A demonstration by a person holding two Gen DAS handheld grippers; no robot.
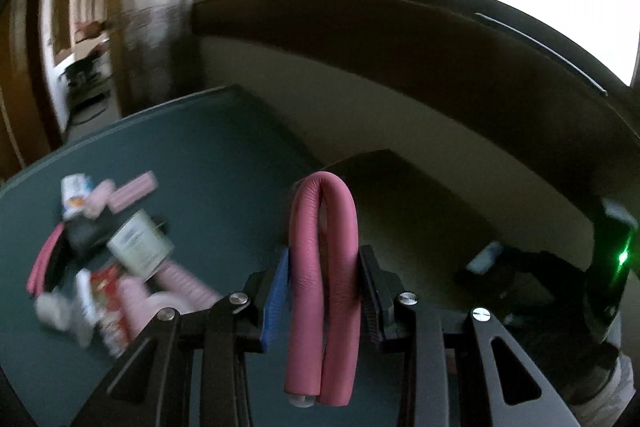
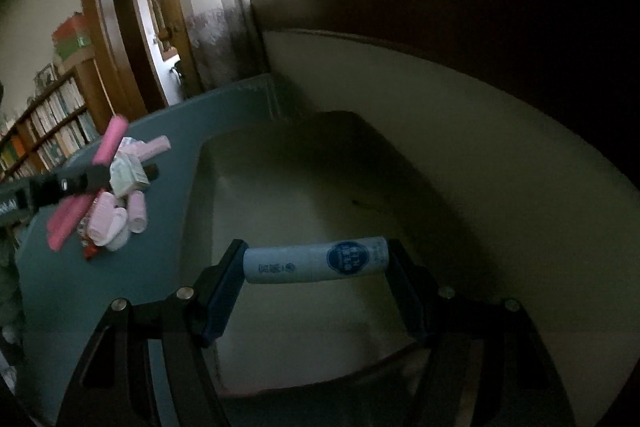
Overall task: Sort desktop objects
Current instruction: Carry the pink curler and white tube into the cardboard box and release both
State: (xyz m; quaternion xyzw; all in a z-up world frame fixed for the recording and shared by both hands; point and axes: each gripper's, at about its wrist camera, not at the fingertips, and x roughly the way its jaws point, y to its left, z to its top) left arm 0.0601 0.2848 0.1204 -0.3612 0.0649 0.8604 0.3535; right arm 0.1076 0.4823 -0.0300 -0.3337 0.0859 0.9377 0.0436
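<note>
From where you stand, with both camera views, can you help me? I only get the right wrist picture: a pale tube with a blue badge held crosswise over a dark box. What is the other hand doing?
Observer: The left gripper is shut on a pink foam rod, bent double into a loop.
Operator: Anything else in that box?
Observer: Too dark to tell; the box shows just behind the loop.
Operator: What is that pale box in the pile?
Observer: In the left view, the pile includes a pale container with a printed label; the print is blurred.
</note>
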